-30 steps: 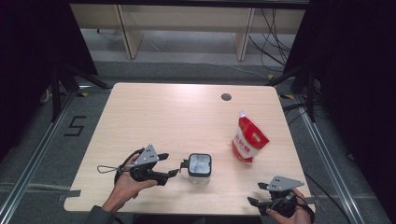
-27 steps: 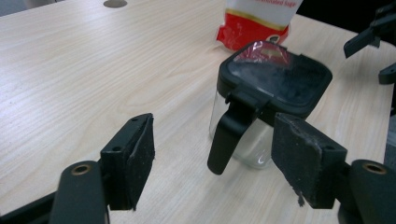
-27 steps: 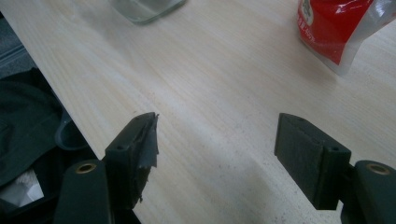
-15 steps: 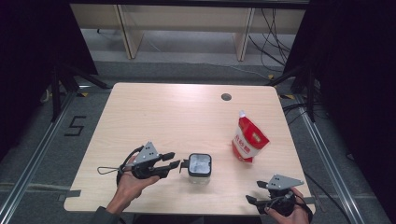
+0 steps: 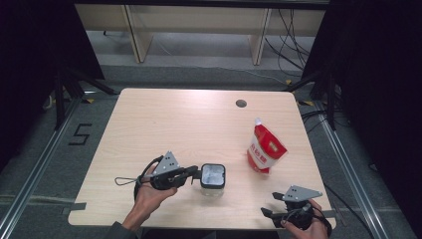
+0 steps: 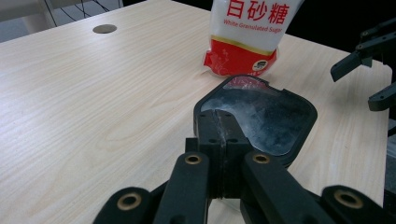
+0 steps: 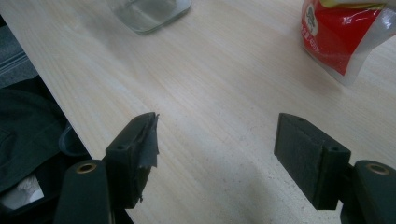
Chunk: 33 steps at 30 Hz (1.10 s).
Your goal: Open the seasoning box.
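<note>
The left claw (image 5: pixel 195 173) is clenched — its jaws have just been closing, and in the left gripper view they meet pad to pad at the near rim of the jar (image 6: pixel 261 116). Whether they pinch the rim's edge or merely touch it cannot be told; nothing thicker than that edge lies between them. The jar stands upright on the bench (image 5: pixel 189 124), directly ahead of this claw's tips, with a black frame around its glassy, frosted top. In the high view the jar (image 5: pixel 213 177) sits just to the right of the left claw, touching its tips, while the left hand (image 5: pixel 152 191) grips the claw's body from below.

Beyond the jar, further ahead of the left claw, stands the sugar pouch (image 6: pixel 247 32) — red and white, upright, leaning slightly, well apart from the jar. A round hole (image 6: pixel 104 29) in the bench lies far ahead and to the left.

The right claw (image 5: pixel 271 215) is released: in the right gripper view its two black pads stand wide apart over bare wood, nothing between them. The left pad (image 7: pixel 135 154) carries frayed tape. Ahead and to its left is the jar's clear base (image 7: pixel 149 11); ahead and to its right, the pouch (image 7: pixel 345 32). The right hand (image 5: pixel 303 226) holds this claw near the bench's front edge.
</note>
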Motion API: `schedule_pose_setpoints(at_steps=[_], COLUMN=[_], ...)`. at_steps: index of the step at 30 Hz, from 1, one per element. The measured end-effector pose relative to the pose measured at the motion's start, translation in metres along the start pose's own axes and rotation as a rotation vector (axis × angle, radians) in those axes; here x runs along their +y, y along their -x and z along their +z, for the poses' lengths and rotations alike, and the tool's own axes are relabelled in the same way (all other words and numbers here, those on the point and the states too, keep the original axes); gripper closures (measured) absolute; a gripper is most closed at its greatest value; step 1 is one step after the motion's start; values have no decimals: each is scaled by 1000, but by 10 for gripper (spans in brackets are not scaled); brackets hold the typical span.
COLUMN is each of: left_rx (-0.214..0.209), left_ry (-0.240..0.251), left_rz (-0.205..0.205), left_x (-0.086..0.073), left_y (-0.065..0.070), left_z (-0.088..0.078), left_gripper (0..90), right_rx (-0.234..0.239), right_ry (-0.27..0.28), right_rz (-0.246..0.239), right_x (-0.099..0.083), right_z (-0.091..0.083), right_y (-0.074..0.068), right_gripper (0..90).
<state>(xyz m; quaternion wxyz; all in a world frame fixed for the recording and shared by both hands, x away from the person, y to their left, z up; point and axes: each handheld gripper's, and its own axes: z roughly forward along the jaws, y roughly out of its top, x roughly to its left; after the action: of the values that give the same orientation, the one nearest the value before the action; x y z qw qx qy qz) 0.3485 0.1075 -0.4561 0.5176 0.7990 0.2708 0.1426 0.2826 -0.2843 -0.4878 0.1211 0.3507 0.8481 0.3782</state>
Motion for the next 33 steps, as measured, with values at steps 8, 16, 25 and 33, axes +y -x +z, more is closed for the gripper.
schedule_pose_setpoints(at_steps=[8, 16, 25, 33], left_rx=[7, -4, 2, 3], left_ry=[-10, 5, 11, 11], left_rz=[12, -17, -27, -29], left_x=[-1, -4, -5, -5], left_y=[0, -1, 0, -1], left_z=[0, 0, 0, 0], left_gripper=[891, 891, 891, 892], right_rx=[6, 29, 30, 45], right_ry=[5, 43, 104, 169], right_rz=[2, -10, -51, -106], right_x=[0, 6, 21, 39], right_z=[0, 0, 8, 16], right_y=[0, -3, -10, -14], right_gripper=[319, 394, 538, 621])
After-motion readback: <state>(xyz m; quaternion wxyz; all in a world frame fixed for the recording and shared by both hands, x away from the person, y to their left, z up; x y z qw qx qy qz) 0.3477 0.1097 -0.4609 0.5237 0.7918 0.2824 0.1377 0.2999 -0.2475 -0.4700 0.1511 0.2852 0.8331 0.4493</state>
